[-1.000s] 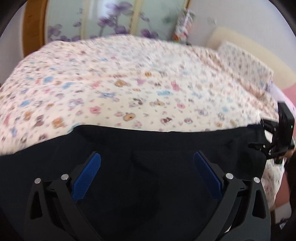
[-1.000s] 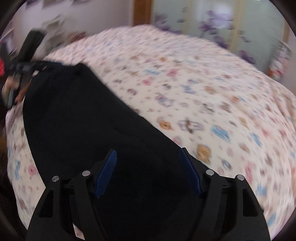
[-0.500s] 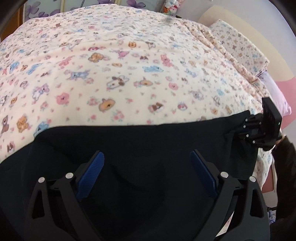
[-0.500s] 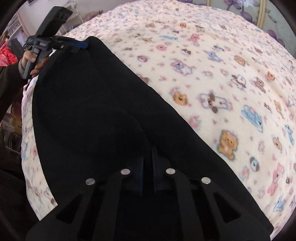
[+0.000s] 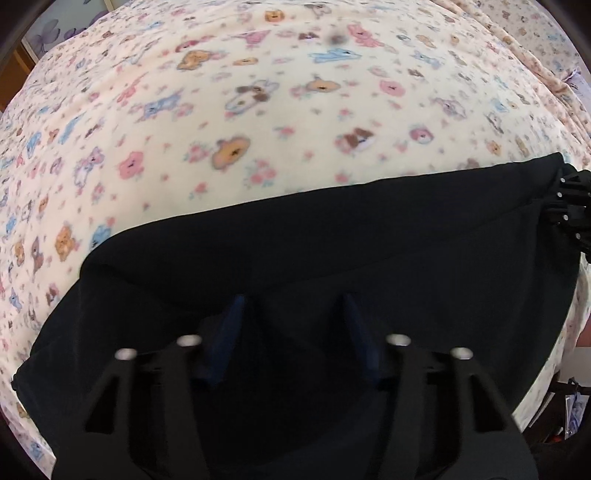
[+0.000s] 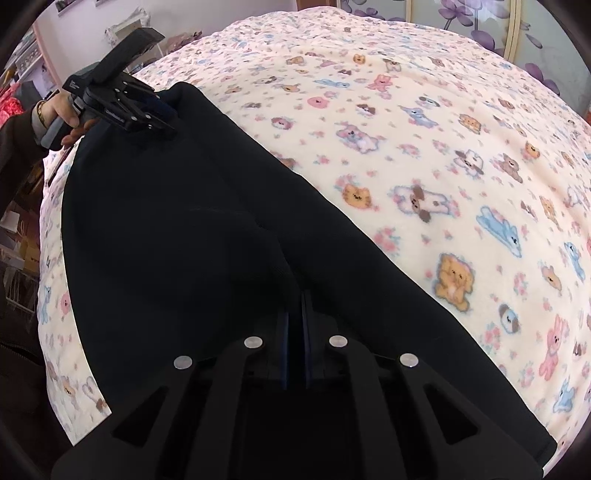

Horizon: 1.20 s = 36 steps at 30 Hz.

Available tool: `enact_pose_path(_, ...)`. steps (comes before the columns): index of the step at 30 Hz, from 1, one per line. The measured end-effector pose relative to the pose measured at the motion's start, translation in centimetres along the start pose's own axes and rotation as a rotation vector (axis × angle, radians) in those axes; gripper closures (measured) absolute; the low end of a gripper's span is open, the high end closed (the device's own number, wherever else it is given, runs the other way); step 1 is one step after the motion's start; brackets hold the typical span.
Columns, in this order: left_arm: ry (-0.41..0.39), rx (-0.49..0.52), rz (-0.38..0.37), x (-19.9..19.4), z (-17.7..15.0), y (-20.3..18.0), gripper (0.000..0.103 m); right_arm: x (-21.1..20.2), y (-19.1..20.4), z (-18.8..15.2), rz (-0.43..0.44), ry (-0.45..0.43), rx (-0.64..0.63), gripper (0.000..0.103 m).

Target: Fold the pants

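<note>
Black pants (image 5: 332, 240) lie stretched across the bed near its front edge. My left gripper (image 5: 293, 310) points down onto one end of them. Its jaws are closing with a fold of black cloth between the blue pads (image 5: 229, 328), which still stand apart. In the right wrist view, the left gripper (image 6: 166, 110) sits at the far end of the pants (image 6: 177, 221), held by a hand (image 6: 62, 114). My right gripper (image 6: 295, 317) is shut on a ridge of the cloth at the near end. Its black frame (image 5: 570, 210) shows at the right edge of the left wrist view.
A cream blanket (image 6: 424, 147) printed with cartoon animals covers the whole bed (image 5: 258, 110). Glass doors with purple flowers (image 6: 480, 26) stand behind it. Shelves and clutter (image 6: 22, 62) lie beyond the bed's left side, and the bed's edge drops off below the pants.
The left gripper tipped down onto the pants and its jaws narrowed from wide apart to half closed. The right gripper shut on the cloth and sank a little.
</note>
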State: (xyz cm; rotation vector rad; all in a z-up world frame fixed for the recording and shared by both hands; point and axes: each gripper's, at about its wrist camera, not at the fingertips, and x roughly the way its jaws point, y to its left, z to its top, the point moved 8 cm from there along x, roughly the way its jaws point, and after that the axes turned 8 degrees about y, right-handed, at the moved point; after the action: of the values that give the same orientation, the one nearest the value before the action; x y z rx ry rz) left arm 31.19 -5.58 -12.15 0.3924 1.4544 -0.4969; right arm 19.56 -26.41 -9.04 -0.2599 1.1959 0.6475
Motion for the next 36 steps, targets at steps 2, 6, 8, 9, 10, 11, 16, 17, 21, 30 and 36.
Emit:
enact_pose_path(2, -0.017, 0.013, 0.034, -0.3, 0.0, -0.2, 0.078, 0.0, -0.1, 0.2, -0.003, -0.003, -0.001, 0.097)
enact_pose_path(6, -0.063, -0.038, 0.037, -1.2, 0.2, 0.4, 0.092, -0.3, -0.2, 0.5, -0.017, -0.024, 0.000, 0.097)
enact_pose_path(8, -0.087, -0.084, -0.004, -1.5, 0.5, 0.7, 0.096, -0.2, -0.1, 0.9, -0.022, -0.032, 0.001, 0.097)
enact_pose_path(9, -0.097, -0.091, -0.003, -1.5, 0.6, 0.8, 0.096, -0.4, -0.1, 1.1, -0.027, -0.038, 0.001, 0.097)
enact_pose_path(10, -0.112, -0.087, 0.014, -1.7, 0.8, 0.8, 0.096, -0.6, 0.0, 1.4, -0.031, -0.046, 0.001, 0.097)
enact_pose_path(11, -0.121, -0.087, 0.019, -1.7, 0.8, 0.7, 0.096, -0.8, -0.1, 1.5, -0.035, -0.054, 0.002, 0.097)
enact_pose_path(16, -0.258, -0.156, -0.018, -4.6, 1.9, 2.0, 0.096, -2.2, -0.8, 2.3, -0.061, -0.113, 0.022, 0.097)
enact_pose_path(17, -0.281, -0.163, -0.010, -5.1, 2.2, 2.1, 0.096, -2.3, -0.8, 2.5, -0.067, -0.126, 0.031, 0.097)
enact_pose_path(21, -0.239, -0.165, 0.059, -3.4, 2.8, 2.5, 0.088, 0.2, -1.2, 2.5, -0.126, -0.060, 0.045, 0.097)
enact_pose_path(30, -0.439, -0.214, -0.045, -7.1, -2.5, 3.3, 0.016, -5.6, -3.7, -1.2, -0.136, -0.269, 0.303, 0.062)
enact_pose_path(36, -0.434, -0.307, 0.156, -5.7, -5.8, 7.9, 0.004, -7.9, -7.5, -6.8, -0.042, -0.387, 0.647, 0.062)
